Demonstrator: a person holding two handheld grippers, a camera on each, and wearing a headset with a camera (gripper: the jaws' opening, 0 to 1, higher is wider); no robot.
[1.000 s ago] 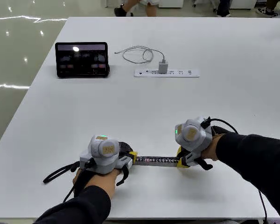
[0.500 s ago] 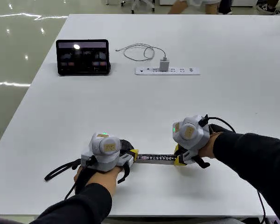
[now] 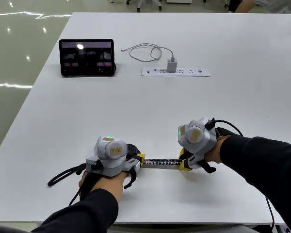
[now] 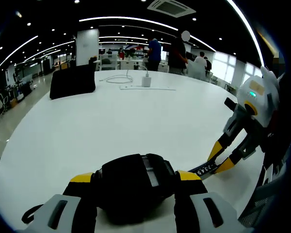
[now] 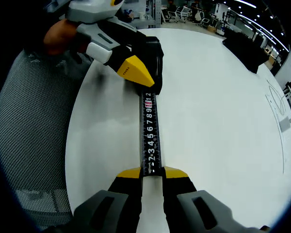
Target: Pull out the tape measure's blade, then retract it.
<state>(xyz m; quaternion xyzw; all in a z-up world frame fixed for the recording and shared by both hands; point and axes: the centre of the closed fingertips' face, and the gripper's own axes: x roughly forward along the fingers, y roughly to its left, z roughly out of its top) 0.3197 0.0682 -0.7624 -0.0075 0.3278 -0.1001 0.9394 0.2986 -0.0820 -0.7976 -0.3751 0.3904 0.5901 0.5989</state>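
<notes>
Fed the blade [image 5: 151, 131] back in!
Brought right tongs [image 5: 153, 172], pinched on its tip, nearer left tongs [image 4: 136, 175], clamped on the tape measure [image 5: 148, 53]; read as retraction under way.

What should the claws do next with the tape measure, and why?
Probably ease the right claw closer to the left claw, which grips the case, so the blade slides back in. The right claw pinches the blade's tip, and the exposed stretch has been shrinking over the last second.
</notes>
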